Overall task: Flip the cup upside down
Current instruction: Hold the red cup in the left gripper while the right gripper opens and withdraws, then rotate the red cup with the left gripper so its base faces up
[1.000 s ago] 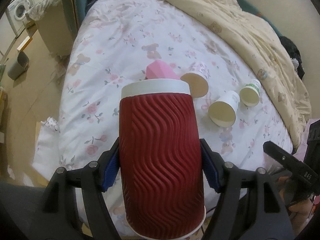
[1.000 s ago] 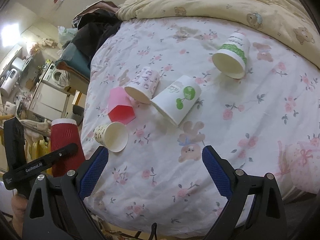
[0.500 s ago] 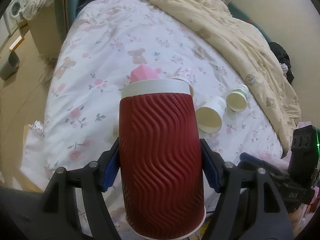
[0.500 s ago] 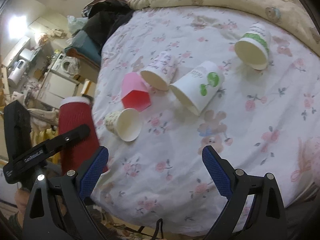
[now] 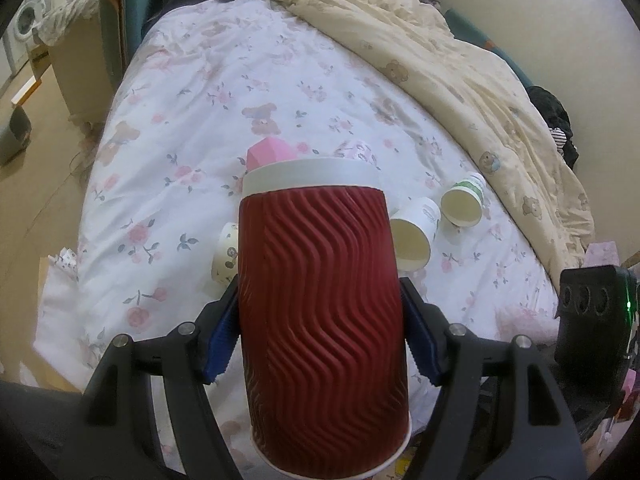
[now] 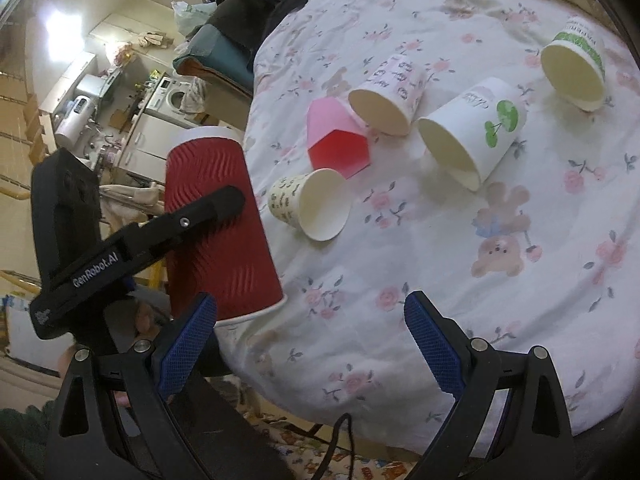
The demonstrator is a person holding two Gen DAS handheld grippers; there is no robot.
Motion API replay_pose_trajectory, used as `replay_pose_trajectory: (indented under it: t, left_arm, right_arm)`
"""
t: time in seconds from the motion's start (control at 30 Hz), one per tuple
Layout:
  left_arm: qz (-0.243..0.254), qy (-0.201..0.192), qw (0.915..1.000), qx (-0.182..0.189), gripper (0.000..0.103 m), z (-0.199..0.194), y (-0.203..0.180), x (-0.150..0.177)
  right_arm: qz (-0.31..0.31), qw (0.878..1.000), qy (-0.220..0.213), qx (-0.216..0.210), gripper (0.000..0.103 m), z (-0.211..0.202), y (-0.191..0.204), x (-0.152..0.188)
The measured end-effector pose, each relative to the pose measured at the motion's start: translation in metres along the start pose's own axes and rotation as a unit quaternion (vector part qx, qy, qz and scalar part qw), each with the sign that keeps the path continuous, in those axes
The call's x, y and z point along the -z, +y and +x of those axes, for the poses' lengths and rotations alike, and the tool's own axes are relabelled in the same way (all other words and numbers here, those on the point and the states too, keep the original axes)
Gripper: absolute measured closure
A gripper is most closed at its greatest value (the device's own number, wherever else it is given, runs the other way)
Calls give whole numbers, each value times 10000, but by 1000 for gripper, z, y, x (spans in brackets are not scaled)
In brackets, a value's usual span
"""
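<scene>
My left gripper (image 5: 320,332) is shut on a red ribbed paper cup (image 5: 320,312). The cup is held upside down, rim low and white base up, just above the bed's near edge. In the right wrist view the red cup (image 6: 220,224) hangs at the left with the left gripper's finger (image 6: 192,216) across it. My right gripper (image 6: 308,348) is open and empty above the floral bedsheet (image 6: 480,320).
Several paper cups lie on their sides on the bed: a small patterned one (image 6: 312,208), a pink faceted one (image 6: 340,140), a pink-print one (image 6: 388,96), a green-cherry one (image 6: 472,132) and a green-banded one (image 6: 576,68). A beige duvet (image 5: 460,64) covers the far side.
The red cup in my left gripper has moved in toward the bed, closer to the lying cups. The right gripper has shifted left and nearer the sheet.
</scene>
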State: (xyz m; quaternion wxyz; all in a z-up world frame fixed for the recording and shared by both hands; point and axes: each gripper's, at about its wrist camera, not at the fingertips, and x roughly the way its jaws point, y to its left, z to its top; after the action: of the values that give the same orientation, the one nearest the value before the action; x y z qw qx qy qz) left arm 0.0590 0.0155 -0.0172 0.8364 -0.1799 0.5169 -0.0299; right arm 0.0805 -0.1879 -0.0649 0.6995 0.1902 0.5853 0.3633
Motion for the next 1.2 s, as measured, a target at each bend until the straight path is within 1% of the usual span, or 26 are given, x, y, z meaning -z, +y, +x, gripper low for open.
replay_pose_trajectory:
  t: [0.17, 0.27, 0.43, 0.63, 0.73, 0.83, 0.93, 1.0, 1.07, 1.13, 1.17, 1.2]
  left_arm:
    - [98, 6, 9999, 39, 34, 1, -5, 1]
    - [145, 15, 9999, 88, 34, 1, -8, 2]
    - [197, 9, 9997, 126, 34, -1, -11, 2]
    - [183, 38, 9997, 177, 34, -3, -11, 1]
    - [224, 63, 9994, 263, 34, -4, -15, 2]
    - [350, 27, 9992, 193, 34, -4, -20, 3]
    - [399, 8, 9992, 97, 34, -4, -21, 2]
    - [430, -11, 9991, -2, 34, -5, -22, 0]
    - [503, -61, 9986, -128, 34, -6, -25, -3]
    - [579, -135, 9979, -244, 34, -7, -28, -5]
    - [589, -159, 9977, -284, 34, -7, -30, -7]
    - [588, -177, 9976, -322, 34, -7, -31, -8]
  right_arm:
    - [105, 9993, 233, -289, 6, 8, 0, 1]
    - [-9, 9982, 411, -436, 6, 14, 7, 4]
    - [-85, 9980, 548, -310, 6, 22, 9, 6]
    - [36, 9978, 658, 52, 6, 29, -1, 6]
    - [116, 9972, 711, 213, 6, 33, -7, 6]
    - [82, 9968, 725, 325, 6, 34, -8, 5]
    - [56, 9974, 633, 328, 6, 29, -7, 4]
    - [87, 9982, 490, 322, 6, 21, -9, 3]
    - [171, 9991, 223, 325, 6, 7, -13, 1]
    - [283, 9980, -270, 490, 6, -15, -19, -3]
    - [325, 9970, -426, 564, 6, -22, -21, -3]
    - [392, 9945, -681, 699, 6, -35, -25, -3]
